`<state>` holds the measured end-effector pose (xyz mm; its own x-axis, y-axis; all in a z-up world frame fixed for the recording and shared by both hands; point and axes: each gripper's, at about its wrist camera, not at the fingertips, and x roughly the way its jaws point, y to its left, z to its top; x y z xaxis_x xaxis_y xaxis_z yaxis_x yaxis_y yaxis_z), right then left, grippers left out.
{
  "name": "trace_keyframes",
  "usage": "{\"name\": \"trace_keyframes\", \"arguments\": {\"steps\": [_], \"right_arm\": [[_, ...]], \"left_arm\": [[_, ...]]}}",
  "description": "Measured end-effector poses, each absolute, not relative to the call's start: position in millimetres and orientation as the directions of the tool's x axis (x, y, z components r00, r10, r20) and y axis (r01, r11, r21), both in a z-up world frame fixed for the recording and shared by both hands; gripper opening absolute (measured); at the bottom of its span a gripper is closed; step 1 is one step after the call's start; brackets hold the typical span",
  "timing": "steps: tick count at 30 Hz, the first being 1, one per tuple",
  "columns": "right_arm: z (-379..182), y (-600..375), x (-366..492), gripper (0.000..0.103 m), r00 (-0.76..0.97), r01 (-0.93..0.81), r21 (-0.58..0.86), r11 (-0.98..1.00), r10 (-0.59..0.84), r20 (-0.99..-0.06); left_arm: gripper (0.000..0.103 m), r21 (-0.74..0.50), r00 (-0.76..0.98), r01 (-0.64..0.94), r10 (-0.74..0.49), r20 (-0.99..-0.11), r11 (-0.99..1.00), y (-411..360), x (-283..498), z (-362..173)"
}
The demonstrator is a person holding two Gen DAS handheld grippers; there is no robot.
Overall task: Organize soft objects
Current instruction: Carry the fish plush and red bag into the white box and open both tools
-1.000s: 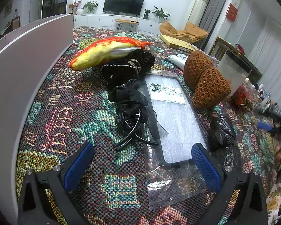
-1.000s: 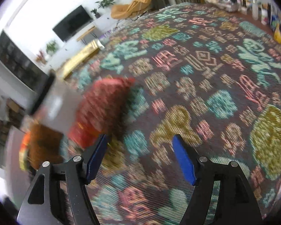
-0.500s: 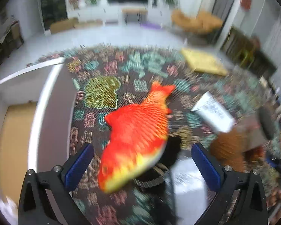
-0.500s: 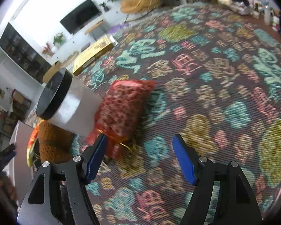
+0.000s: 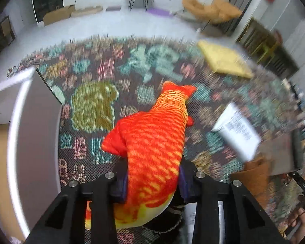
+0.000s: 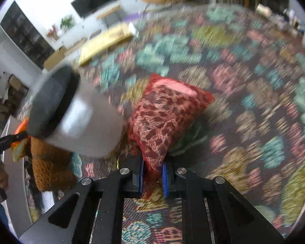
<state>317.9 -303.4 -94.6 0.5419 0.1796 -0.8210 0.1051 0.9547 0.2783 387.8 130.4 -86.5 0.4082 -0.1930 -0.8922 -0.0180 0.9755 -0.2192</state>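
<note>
Now both grippers have just closed: left gripper (image 5: 152,185) clamps the orange plush fish (image 5: 152,142) above the patterned cloth (image 5: 95,105); right gripper (image 6: 152,174) pinches the red mesh pouch (image 6: 164,111) beside a white jar (image 6: 87,122).

Orange plush fish (image 5: 154,152) and red leopard-print mesh pouch (image 6: 164,111), both clamped.

Left claw (image 5: 152,185) clamped on orange plush fish (image 5: 152,142), patterned tablecloth (image 5: 95,105)

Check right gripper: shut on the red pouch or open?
Shut on it: the right gripper has just closed, blue pads pinching the red mesh pouch at its near end.
</note>
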Motion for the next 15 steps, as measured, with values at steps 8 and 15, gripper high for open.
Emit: {"name": "trace_keyframes", "arguments": {"steps": [8,15], "right_arm": [[-4,-281,306,0.015,0.657,-0.001,0.248,0.969,0.188,-0.730],[38,-135,255,0.015,0.597,-0.308,0.291,0.906,0.422,-0.682]], "left_arm": [[0.037,-0.288,0.550,0.039,-0.261,-0.793,0.957,160,329,1],[0.038,-0.243,0.616,-0.068,-0.151,-0.774,0.968,261,214,33]]}}
